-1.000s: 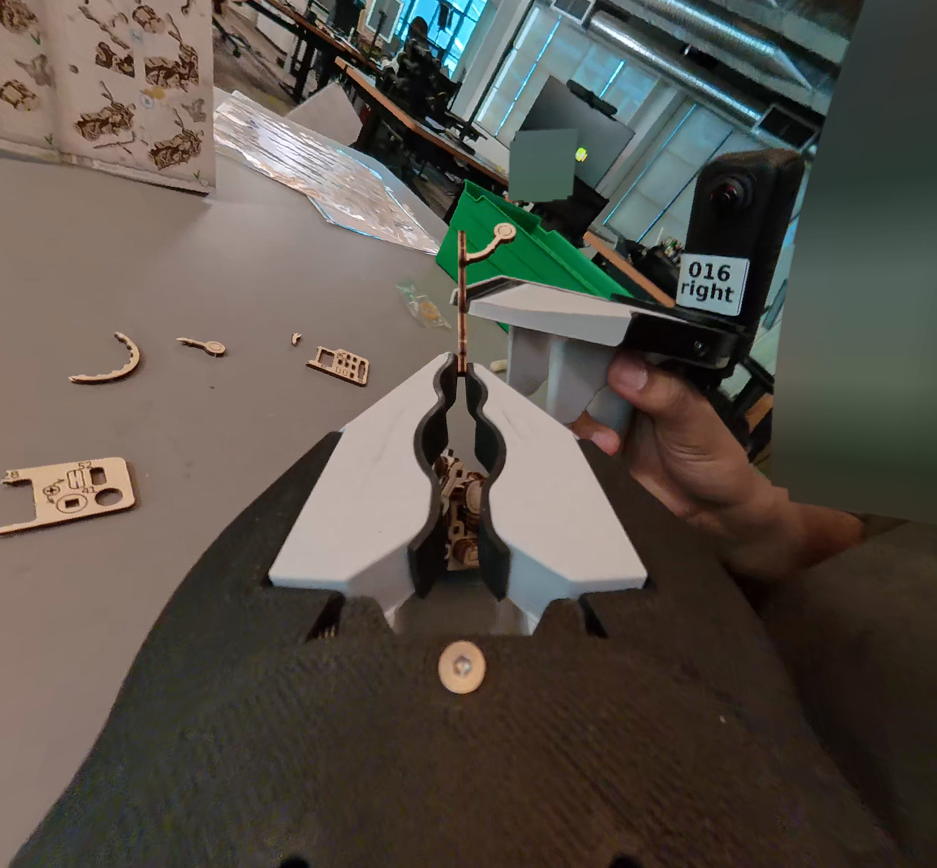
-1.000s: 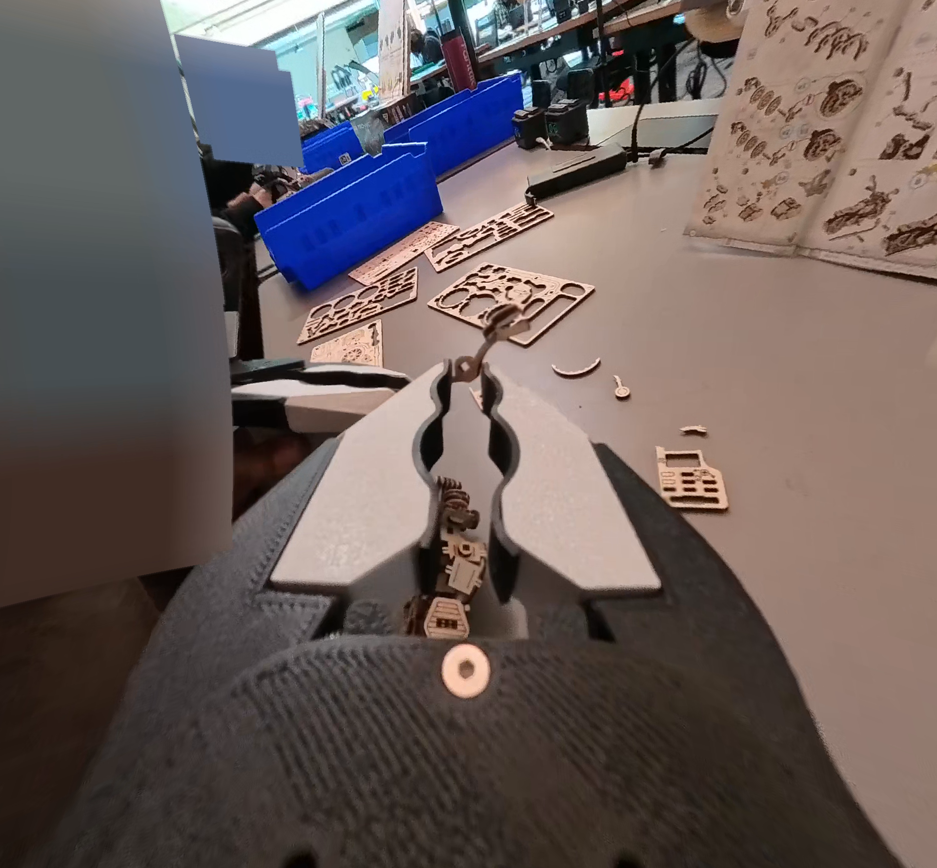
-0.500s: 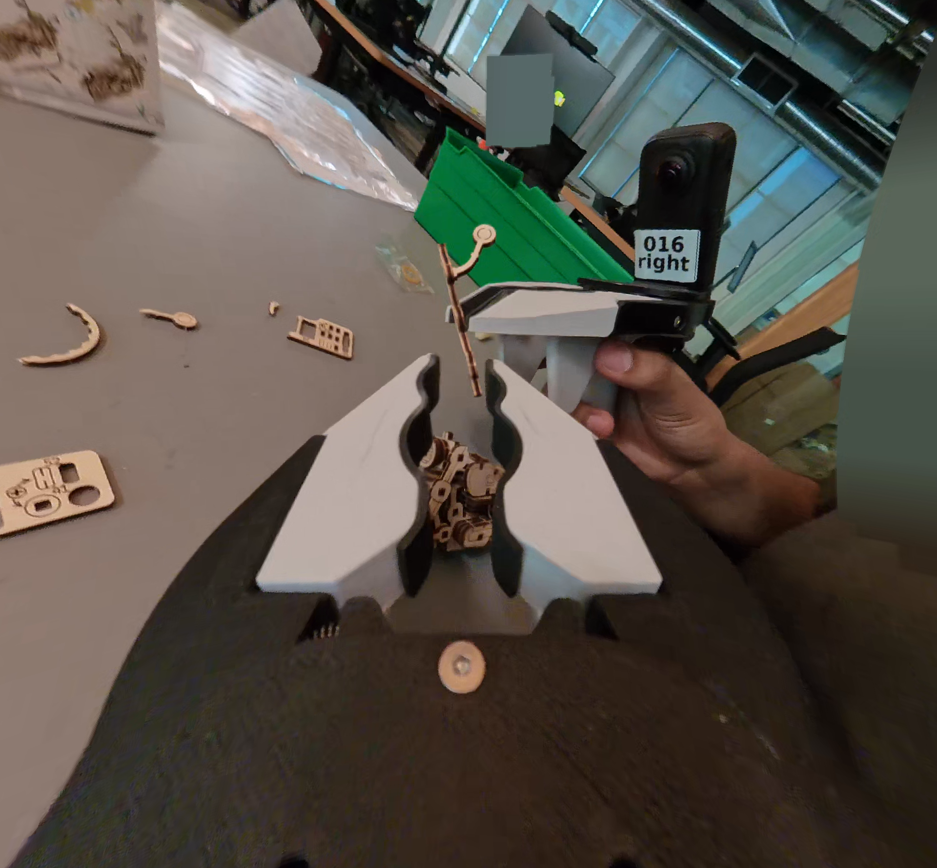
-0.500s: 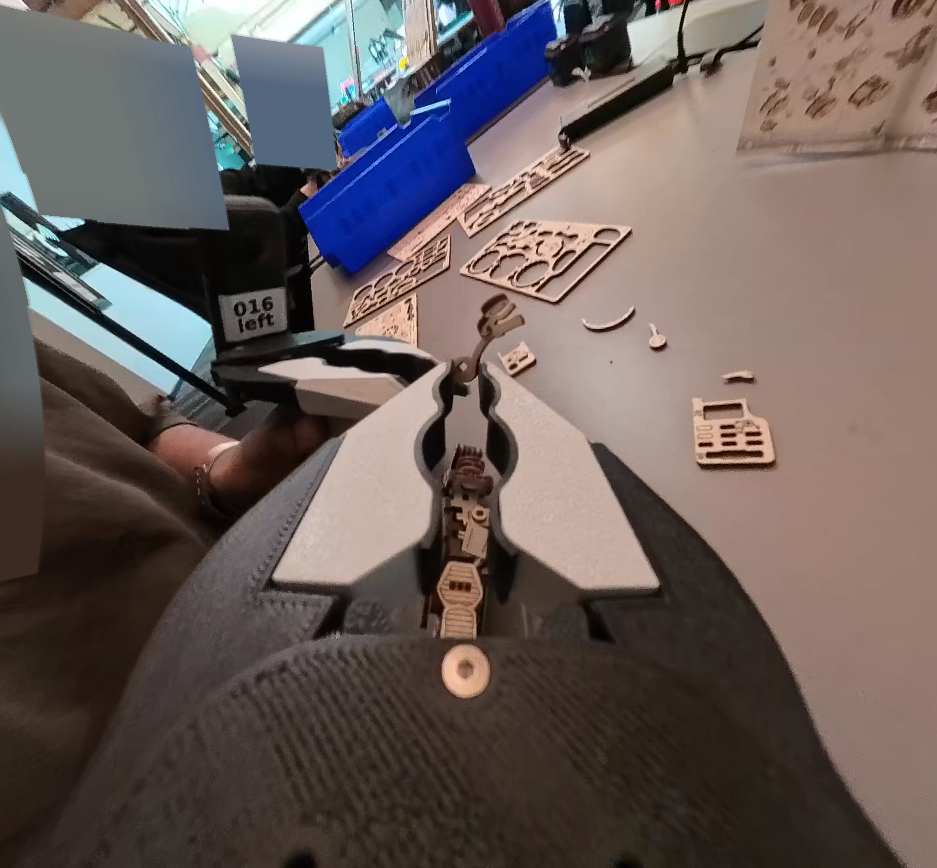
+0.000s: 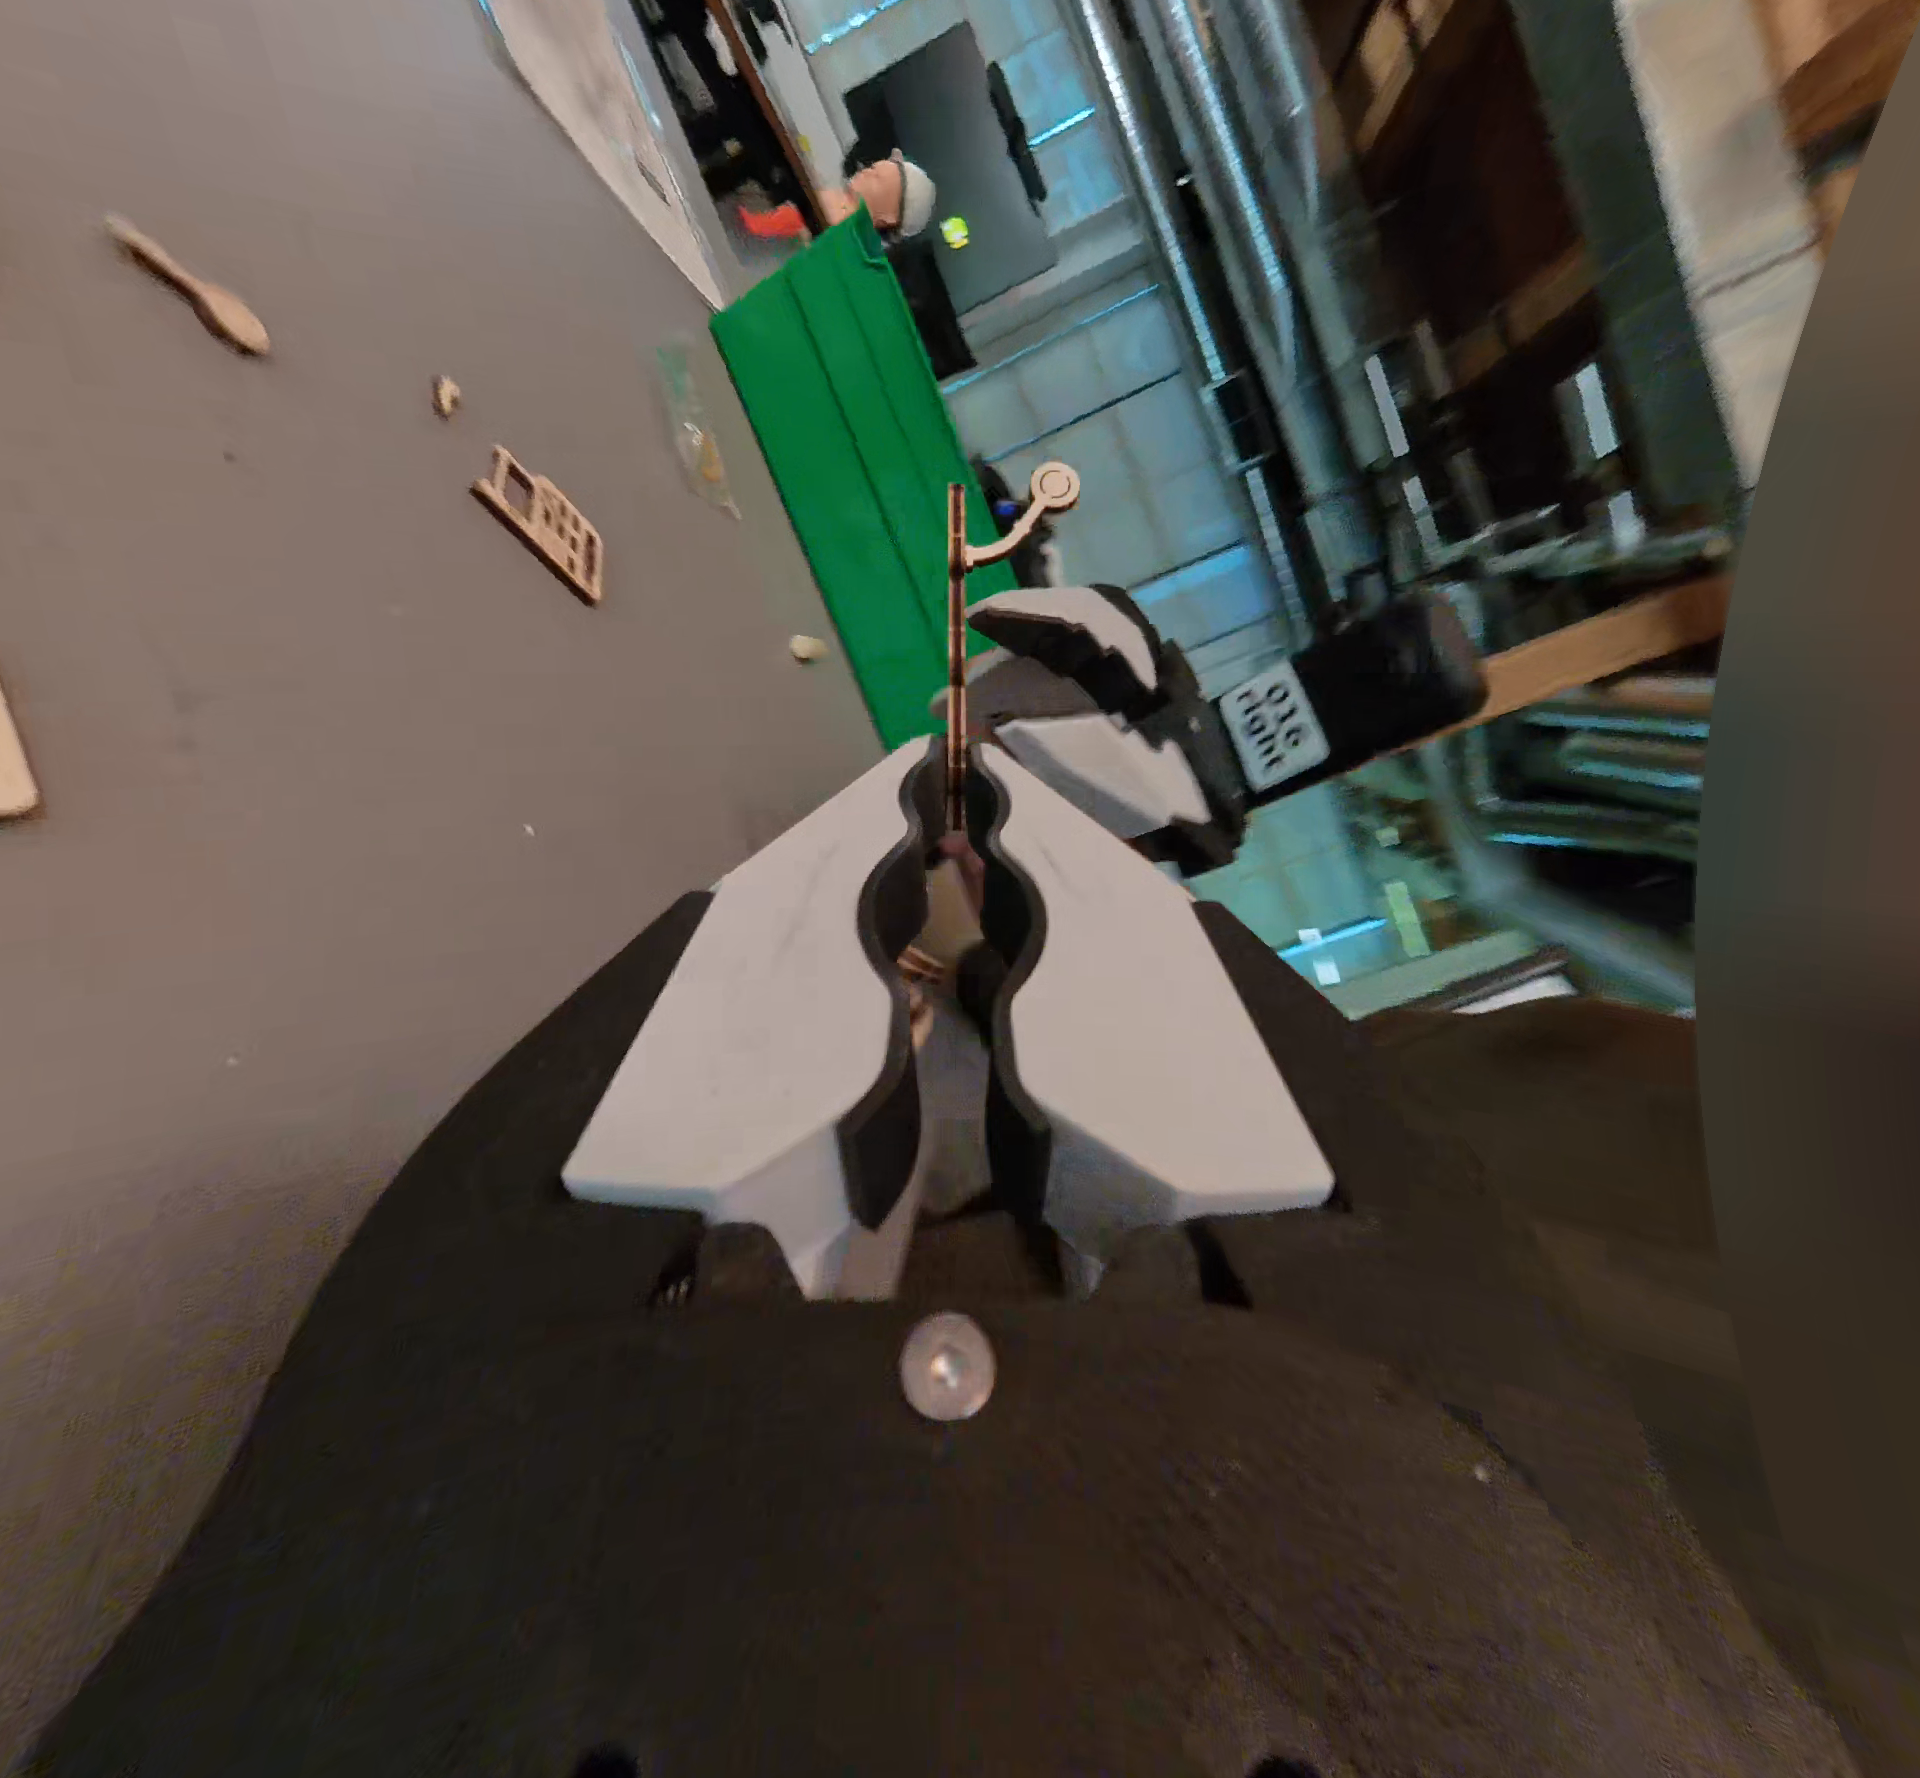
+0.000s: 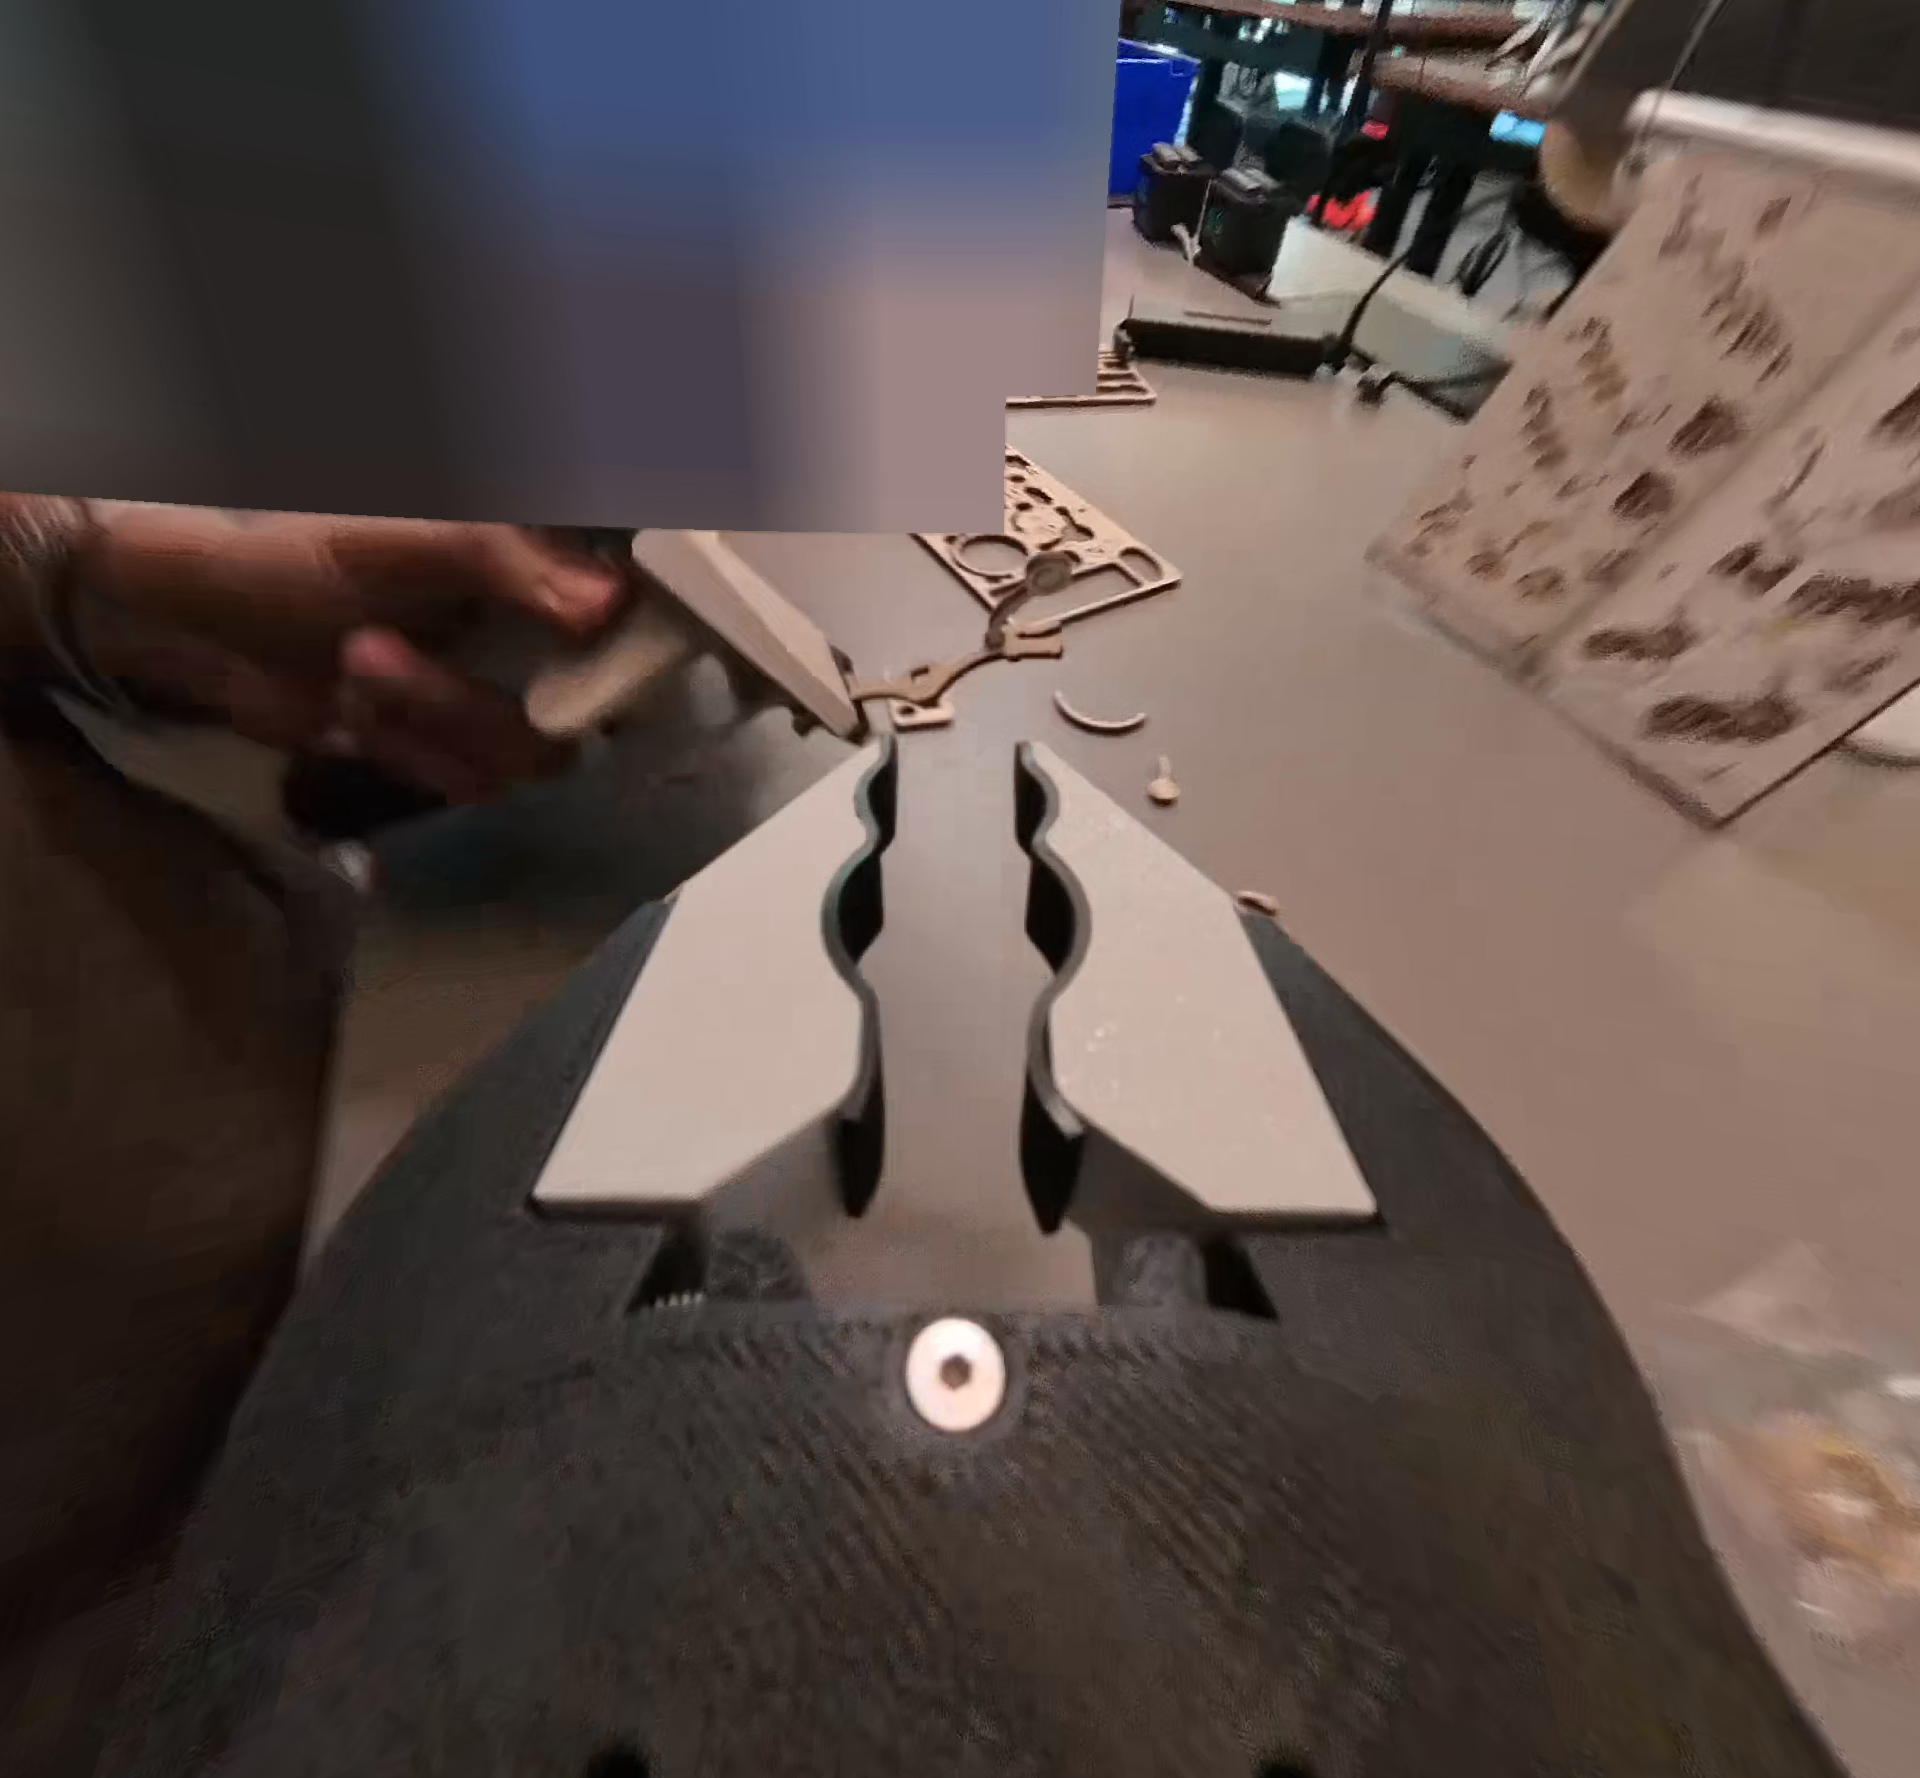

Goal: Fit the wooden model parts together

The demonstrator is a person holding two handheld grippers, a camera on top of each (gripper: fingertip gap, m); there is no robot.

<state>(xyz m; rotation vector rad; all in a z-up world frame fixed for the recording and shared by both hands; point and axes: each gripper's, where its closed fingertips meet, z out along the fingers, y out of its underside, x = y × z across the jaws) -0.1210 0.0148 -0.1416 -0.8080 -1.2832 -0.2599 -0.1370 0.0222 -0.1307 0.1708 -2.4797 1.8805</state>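
My left gripper (image 5: pixel 956 762) is shut at its tips on a thin flat wooden part (image 5: pixel 956 627), seen edge-on and sticking up, with a curved arm ending in a small ring (image 5: pixel 1054 487). More wood shows blurred between the jaws lower down. My right gripper (image 6: pixel 954 757) is open and empty, its jaws well apart above the grey table. In the right wrist view the left gripper (image 6: pixel 844 718) comes in from the left and holds the same wooden part (image 6: pixel 935 679) just beyond my right fingertips. In the left wrist view the right gripper (image 5: pixel 1039 700) is just behind the part.
Loose wooden pieces lie on the grey table: a gridded piece (image 5: pixel 540 528), a spoon-shaped piece (image 5: pixel 192 300), a curved piece (image 6: pixel 1096 715). A cut-out wooden sheet (image 6: pixel 1049 544) and an instruction sheet (image 6: pixel 1683 565) lie farther off. A green bin (image 5: pixel 842 481) stands at the table edge.
The left gripper, open half a second ago, has shut on the wooden part. The right gripper has let go of it, opened and drawn back. Both views have tilted.
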